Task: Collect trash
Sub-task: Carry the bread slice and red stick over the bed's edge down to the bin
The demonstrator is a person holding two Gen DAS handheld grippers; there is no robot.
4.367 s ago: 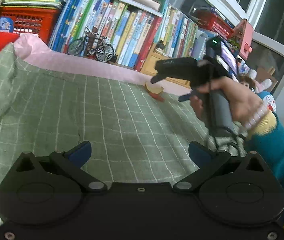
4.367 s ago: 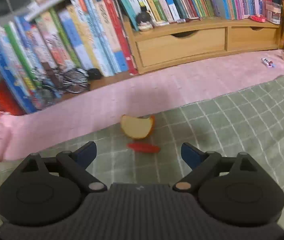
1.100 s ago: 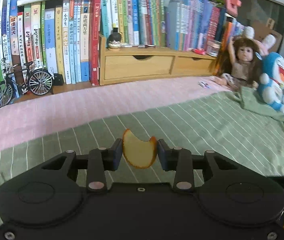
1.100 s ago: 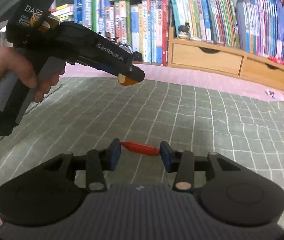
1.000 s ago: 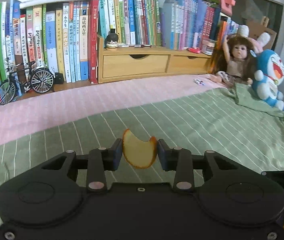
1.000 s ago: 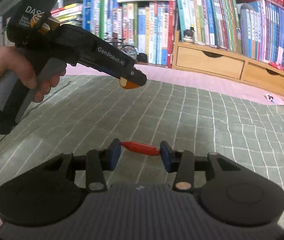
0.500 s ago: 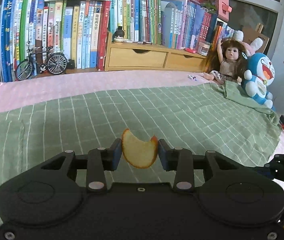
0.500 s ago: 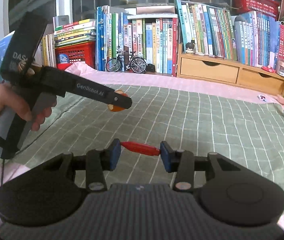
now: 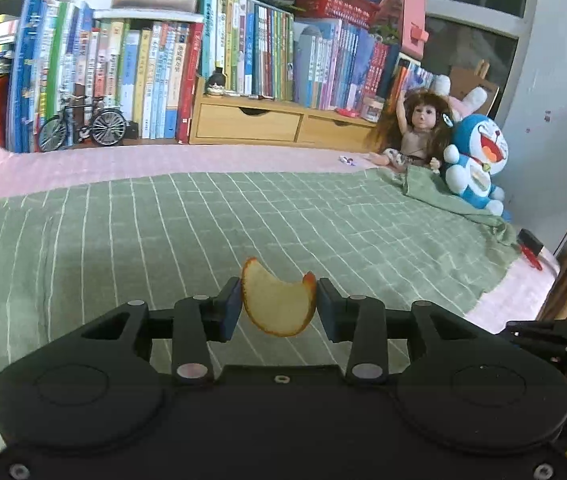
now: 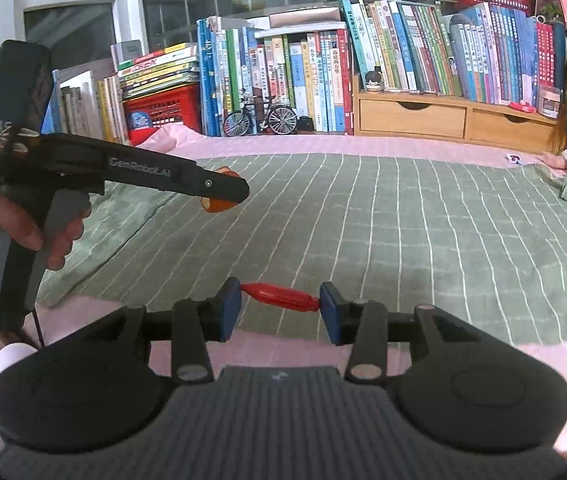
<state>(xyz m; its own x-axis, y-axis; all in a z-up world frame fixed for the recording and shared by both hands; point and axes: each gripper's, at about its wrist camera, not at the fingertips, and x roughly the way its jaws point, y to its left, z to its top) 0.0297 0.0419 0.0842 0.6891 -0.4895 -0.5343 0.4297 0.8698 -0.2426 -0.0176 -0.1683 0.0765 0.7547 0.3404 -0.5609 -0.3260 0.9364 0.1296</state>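
Note:
A bitten apple slice (image 9: 279,312), pale with orange-red skin, is clamped between the blue pads of my left gripper (image 9: 278,302), which is shut on it above the green checked blanket (image 9: 163,240). In the right wrist view that same left gripper (image 10: 227,194) is held by a hand at the left, with the apple slice (image 10: 215,205) showing under its tip. My right gripper (image 10: 280,306) is shut on a thin red scrap (image 10: 283,300), gripped end to end, over the blanket's near edge.
Books (image 9: 163,72), a wooden drawer unit (image 9: 251,122) and a model bicycle (image 9: 83,124) line the far side. A doll (image 9: 419,128) and a blue plush (image 9: 475,160) sit at the right. A small wrapper (image 9: 346,159) lies on the pink sheet (image 9: 83,168).
Both grippers have drawn back from the bookshelf across the blanket, each still holding its piece. The bed's near pink edge has come into the right wrist view.

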